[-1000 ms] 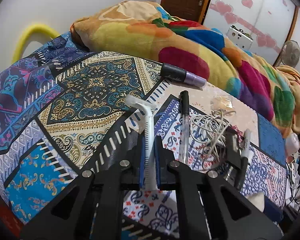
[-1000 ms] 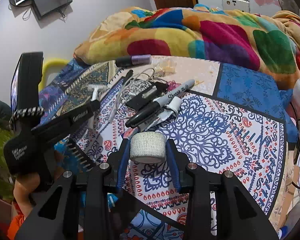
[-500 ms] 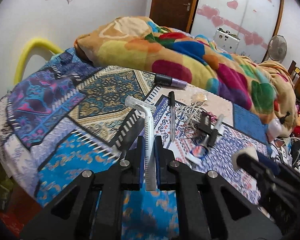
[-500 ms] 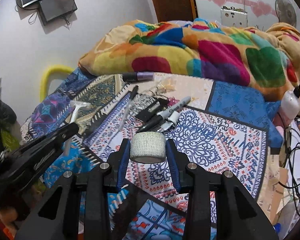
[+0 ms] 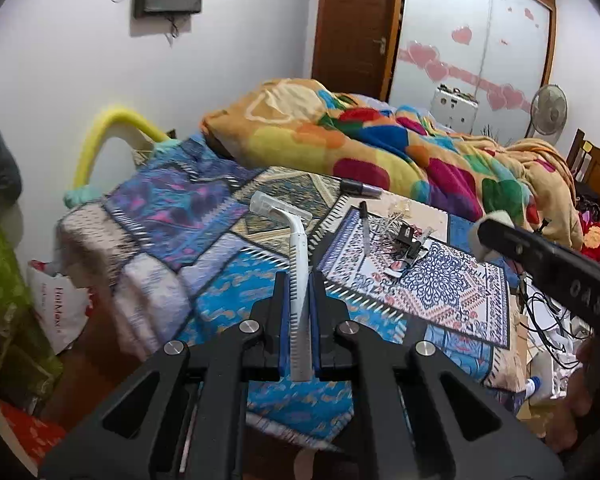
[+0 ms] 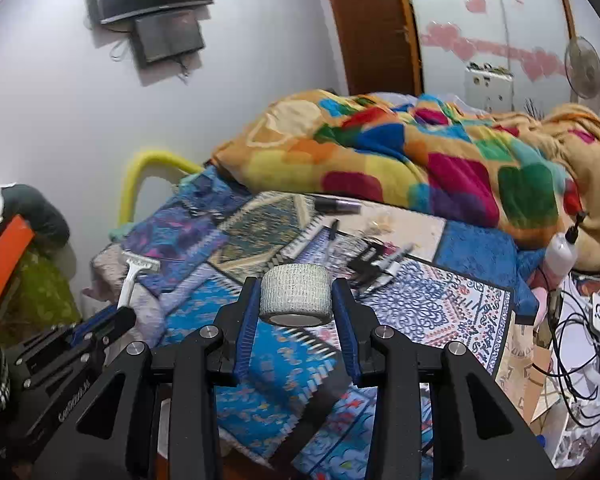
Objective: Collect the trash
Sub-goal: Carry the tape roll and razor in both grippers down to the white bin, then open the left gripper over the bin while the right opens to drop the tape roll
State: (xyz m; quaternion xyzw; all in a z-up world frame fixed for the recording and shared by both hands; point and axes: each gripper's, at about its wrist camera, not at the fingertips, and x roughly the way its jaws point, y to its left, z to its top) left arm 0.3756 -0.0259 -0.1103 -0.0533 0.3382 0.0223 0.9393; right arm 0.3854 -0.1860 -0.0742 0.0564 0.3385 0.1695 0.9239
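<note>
My left gripper (image 5: pixel 299 284) is shut on a white disposable razor (image 5: pixel 296 248), held upright above the bed's front edge. The razor also shows in the right wrist view (image 6: pixel 134 272), at the left. My right gripper (image 6: pixel 296 294) is shut on a grey-white bandage roll (image 6: pixel 296 294), held above the bed; the roll's end shows in the left wrist view (image 5: pixel 485 240) at the right. A pile of pens, markers and tangled cord (image 5: pixel 400 236) lies on the patterned bedspread (image 5: pixel 440 284), beyond both grippers. A purple-capped marker (image 5: pixel 360 189) lies farther back.
A colourful heart-print blanket (image 5: pixel 380 148) is heaped at the back of the bed. A yellow padded rail (image 5: pixel 100 136) stands at the left. A white bag (image 5: pixel 60 308) sits on the floor at the left. Cables (image 6: pixel 576 344) and a white bottle (image 6: pixel 560 256) lie at the right.
Both grippers have pulled back and up from the bed, each still holding its item. The pile of pens now looks farther away, and the floor and bed edge have come into view.
</note>
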